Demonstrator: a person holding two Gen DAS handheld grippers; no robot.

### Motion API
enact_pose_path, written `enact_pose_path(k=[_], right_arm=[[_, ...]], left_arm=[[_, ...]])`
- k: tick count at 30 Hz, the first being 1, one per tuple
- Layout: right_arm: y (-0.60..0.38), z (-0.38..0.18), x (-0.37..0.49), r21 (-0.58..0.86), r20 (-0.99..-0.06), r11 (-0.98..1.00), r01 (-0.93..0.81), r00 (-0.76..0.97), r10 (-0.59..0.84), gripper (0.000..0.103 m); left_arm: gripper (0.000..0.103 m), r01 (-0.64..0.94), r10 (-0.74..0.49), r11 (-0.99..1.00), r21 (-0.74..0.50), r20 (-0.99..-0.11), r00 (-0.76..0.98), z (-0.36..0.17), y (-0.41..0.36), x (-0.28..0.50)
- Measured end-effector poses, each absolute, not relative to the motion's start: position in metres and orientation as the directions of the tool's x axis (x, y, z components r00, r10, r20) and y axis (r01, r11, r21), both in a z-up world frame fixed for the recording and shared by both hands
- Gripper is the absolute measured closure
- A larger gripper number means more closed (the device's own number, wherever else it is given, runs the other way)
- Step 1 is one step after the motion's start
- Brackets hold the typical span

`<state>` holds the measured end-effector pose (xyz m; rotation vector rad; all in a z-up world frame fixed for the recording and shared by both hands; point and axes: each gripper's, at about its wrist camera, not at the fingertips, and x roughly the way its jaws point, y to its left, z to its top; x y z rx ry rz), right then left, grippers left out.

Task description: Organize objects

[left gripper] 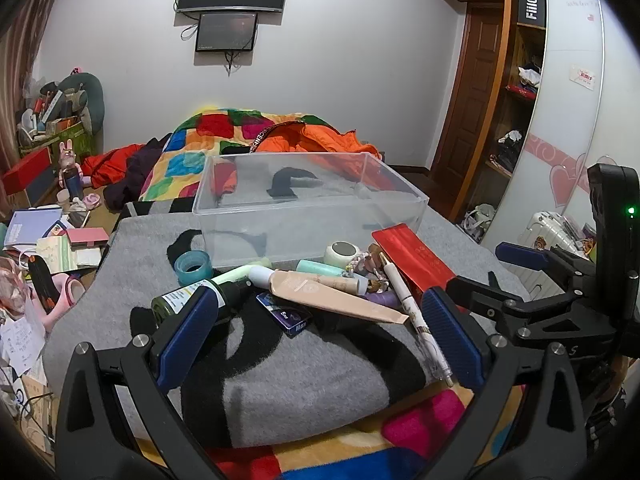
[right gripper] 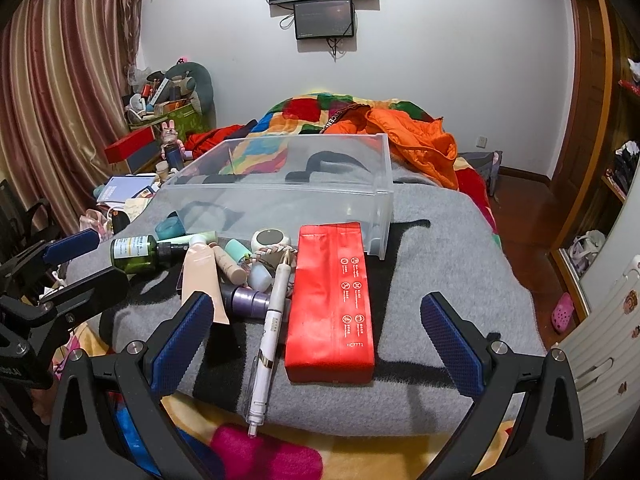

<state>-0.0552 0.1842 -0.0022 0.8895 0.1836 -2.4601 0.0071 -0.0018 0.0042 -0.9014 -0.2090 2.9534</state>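
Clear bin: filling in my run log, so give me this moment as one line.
bin: empty, on blanket | items: piled in front | left gripper: open, empty | right gripper: open, over pouch and pen, no contact

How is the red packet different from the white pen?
The red packet is wide, flat and shiny red; the white pen is thin, long and white. The packet touches the clear box; the pen's tip pokes past the grey blanket's edge. Both lie flat, pointing the same way.
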Motion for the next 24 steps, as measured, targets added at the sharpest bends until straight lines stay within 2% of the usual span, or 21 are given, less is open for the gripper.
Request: enact_pose_path(k=[24], right_arm=[[0.1827, -0.0028, -0.0536, 0.06, -0.628, -0.853, 0.518, -0.645, -0.435, 0.0]], left_arm=[[0.0, -0.003, 0.09, -0.988, -0.155, -0.555, -0.827, 0.0045, -0.0017, 0.0079]])
